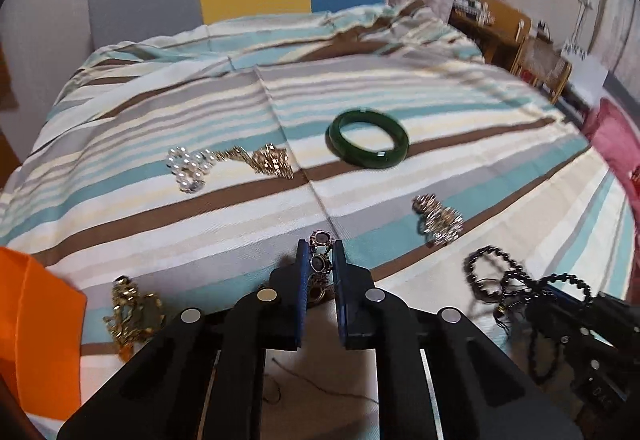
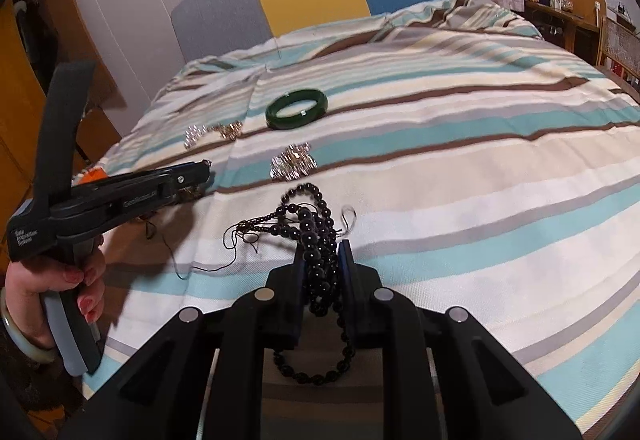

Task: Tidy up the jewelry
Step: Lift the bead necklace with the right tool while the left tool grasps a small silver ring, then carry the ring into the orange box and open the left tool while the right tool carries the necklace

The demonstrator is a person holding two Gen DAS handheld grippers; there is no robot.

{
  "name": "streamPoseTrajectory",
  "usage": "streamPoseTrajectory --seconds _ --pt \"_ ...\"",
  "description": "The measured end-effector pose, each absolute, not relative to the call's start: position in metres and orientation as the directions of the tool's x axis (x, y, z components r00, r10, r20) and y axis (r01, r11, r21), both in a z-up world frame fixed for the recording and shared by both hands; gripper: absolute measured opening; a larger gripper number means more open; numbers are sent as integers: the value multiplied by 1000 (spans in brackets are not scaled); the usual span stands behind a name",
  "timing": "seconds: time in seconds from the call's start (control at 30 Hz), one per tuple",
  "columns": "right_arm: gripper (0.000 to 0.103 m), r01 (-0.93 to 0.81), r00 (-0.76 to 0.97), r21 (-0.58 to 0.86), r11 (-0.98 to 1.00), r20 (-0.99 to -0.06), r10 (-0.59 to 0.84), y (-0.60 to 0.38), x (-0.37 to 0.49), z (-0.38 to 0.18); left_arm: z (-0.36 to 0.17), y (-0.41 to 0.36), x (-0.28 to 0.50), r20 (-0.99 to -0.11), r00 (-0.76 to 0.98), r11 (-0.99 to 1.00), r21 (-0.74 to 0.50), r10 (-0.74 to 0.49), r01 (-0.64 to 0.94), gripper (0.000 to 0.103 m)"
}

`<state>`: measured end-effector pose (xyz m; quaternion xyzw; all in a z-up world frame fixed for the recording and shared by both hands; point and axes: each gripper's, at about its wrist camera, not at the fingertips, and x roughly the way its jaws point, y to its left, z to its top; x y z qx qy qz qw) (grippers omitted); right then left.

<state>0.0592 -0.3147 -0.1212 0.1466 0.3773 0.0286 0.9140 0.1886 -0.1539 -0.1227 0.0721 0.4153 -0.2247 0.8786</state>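
Between the left fingers: link bracelet (image 1: 320, 264) of dark oval stones, clamped by the left gripper (image 1: 320, 254) just above the bed
Right gripper (image 2: 322, 260): closed on a black bead strand (image 2: 320, 240), loops hanging below
Striped bedspread (image 1: 440, 100): green bangle (image 1: 368, 138) well ahead; pearl cluster (image 1: 190, 166) beside gold chain (image 1: 264, 160); silver piece (image 1: 438, 218) nearer, to the right

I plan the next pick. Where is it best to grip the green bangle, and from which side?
Probably grip the near rim of the green bangle from above, one jaw inside the hole, one outside. It lies flat on the striped cloth, so its band offers no side hold.
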Motion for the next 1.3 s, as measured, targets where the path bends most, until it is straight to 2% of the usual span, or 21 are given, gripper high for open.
streamPoseTrajectory --seconds 0.57,0.63,0.87,1.03,1.17,1.2,1.23,1.27,1.3 --pt "9 -2 791 258 966 -590 159 -305 47 -65 -61 -110 152 -662 633 898 -148 -401 413 11" --pt "9 -15 803 253 967 -574 163 -303 47 -55 -56 -105 151 -654 643 901 -147 -399 409 0" --pt "9 -62 839 235 970 -514 178 -291 46 -20 -33 -82 144 -616 673 903 -168 -410 396 0" --pt "9 -76 845 223 972 -502 182 -282 47 -13 -38 -80 143 -633 662 904 -155 -401 399 1" --pt "9 -71 830 243 967 -524 192 -280 48 -23 -64 -97 154 -698 601 900 -147 -389 410 1" --pt "9 -69 827 247 967 -527 194 -281 49 -26 -70 -101 157 -708 585 895 -153 -395 420 6" --pt "9 -67 824 250 966 -532 194 -282 50 -29 -77 -106 160 -720 571 892 -153 -396 426 18" --pt "9 -63 821 254 965 -536 195 -283 50 -32 -84 -112 164 -731 563 894 -147 -386 423 56" --pt "9 -60 818 259 964 -541 196 -285 51 -34 -88 -114 165 -722 568 893 -158 -395 420 77"
